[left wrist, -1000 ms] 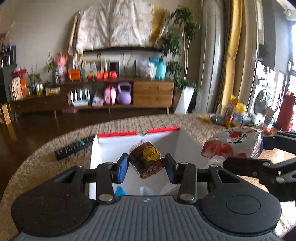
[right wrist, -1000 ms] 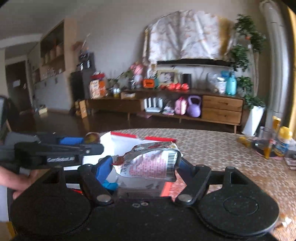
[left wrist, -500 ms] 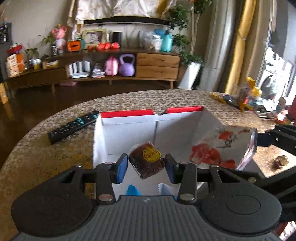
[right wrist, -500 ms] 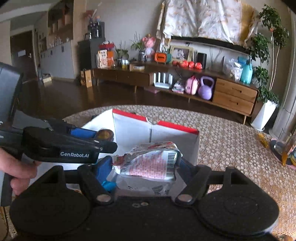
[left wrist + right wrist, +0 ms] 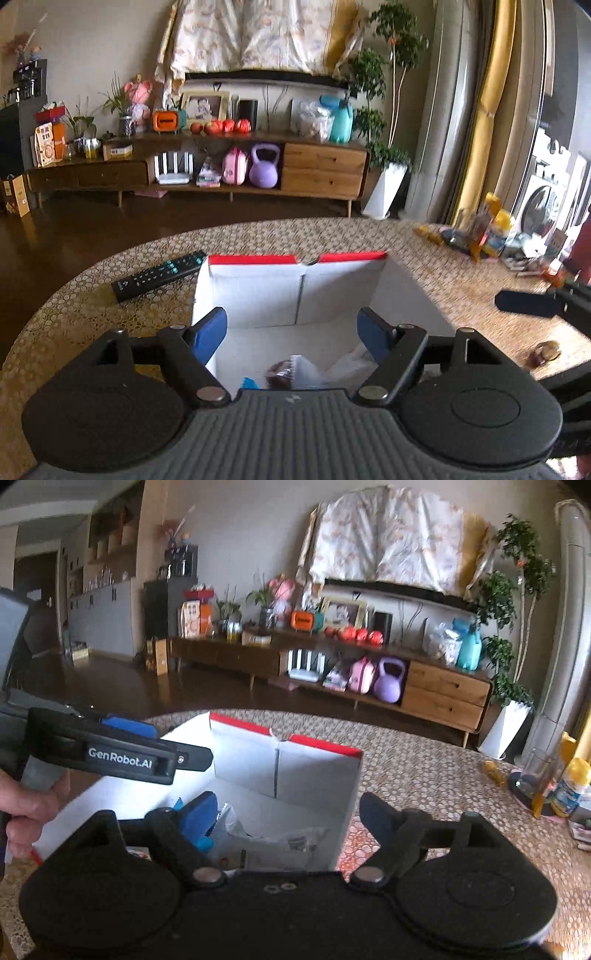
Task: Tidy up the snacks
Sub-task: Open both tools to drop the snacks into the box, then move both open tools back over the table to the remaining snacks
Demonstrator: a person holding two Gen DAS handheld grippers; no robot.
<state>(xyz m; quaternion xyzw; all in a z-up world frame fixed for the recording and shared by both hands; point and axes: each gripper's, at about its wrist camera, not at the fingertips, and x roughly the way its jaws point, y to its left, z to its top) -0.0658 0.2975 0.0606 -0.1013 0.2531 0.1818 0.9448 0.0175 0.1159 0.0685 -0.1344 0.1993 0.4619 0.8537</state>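
Nearest in the left wrist view, the left gripper [image 5: 293,325] hung over the white box [image 5: 255,288], its jaws spreading apart with nothing between the blue pads. Below them, on the box floor, lay the snacks: a dark brown packet [image 5: 282,374] in clear wrap, a scrap of blue wrapper [image 5: 250,383] and a pale bag [image 5: 351,363]. The brown packet showed only from this side.

The right wrist view had the right gripper [image 5: 286,812] also widening and empty, one finger inside the box, the other out over the table [image 5: 424,775]. Under it lay crumpled clear and silver bags [image 5: 273,840]. Only this view showed a hand [image 5: 27,808] at the left edge around the other gripper's handle, with that gripper reaching over the box's near corner.

The left view alone showed a remote [image 5: 159,275] on the table left of the box, and a small brown snack [image 5: 546,350] lying loose to the right, outside the box. Both views took in bottles and clutter [image 5: 561,790] at the table's far right, then a long wooden sideboard [image 5: 207,173] with a purple kettlebell [image 5: 263,171] against the wall.
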